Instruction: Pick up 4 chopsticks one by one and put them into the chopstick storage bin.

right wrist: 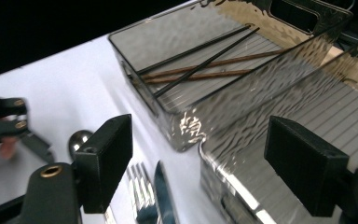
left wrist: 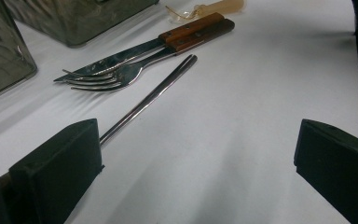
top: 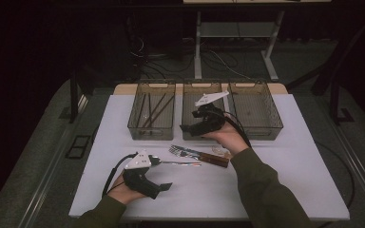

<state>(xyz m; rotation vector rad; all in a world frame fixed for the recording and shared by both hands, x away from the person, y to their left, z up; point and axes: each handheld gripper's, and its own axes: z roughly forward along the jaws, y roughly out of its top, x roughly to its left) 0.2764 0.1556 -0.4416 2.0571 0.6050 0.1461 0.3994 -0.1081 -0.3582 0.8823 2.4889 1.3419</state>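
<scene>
Both tools released — nothing gripped.
Left tool point(top: 164, 186) rests low on the counter point(top: 285, 180), jaws apart, beside a spoon point(left wrist: 154, 93); right tool point(top: 186, 128) hovers over the middle bin point(top: 190, 134) — fork point(left wrist: 107, 77) and knife point(left wrist: 135, 51) lie between.

Left gripper point(top: 164, 186) held low, right gripper point(top: 186, 128) raised, both with fingers apart.

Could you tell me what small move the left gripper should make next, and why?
Probably slide the left gripper sideways until the metal spoon handle lies between its jaws, then close. The jaws are open and hold nothing, and the handle passes beside one jaw instead of between them. The fork and knife lie farther off.
</scene>
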